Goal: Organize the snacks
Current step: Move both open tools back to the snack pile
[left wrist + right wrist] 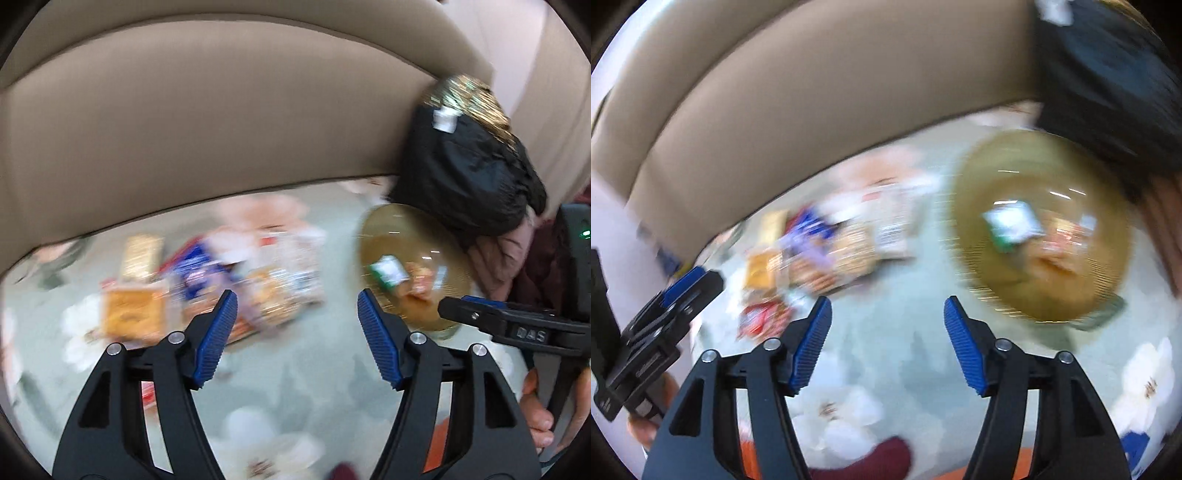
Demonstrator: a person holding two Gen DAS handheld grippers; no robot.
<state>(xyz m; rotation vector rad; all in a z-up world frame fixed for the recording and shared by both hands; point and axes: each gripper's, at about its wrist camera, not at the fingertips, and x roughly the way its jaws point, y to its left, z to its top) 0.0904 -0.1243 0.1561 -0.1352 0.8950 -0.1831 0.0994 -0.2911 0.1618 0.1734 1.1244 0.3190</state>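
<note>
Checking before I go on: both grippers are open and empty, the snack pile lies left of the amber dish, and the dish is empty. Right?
Not quite: the amber dish already holds a few packets, as the right wrist view shows. The rest stands: left gripper and right gripper open, empty; snack pile left of it.

Pale floral-print surface (314, 369), bed or cushion unclear, ran along a beige padded back (207, 122). Blurred pile of snack packets (207, 284) lay near its far edge; amber glass plate (373, 236) with packets sat beside a black bag (465, 173).
</note>
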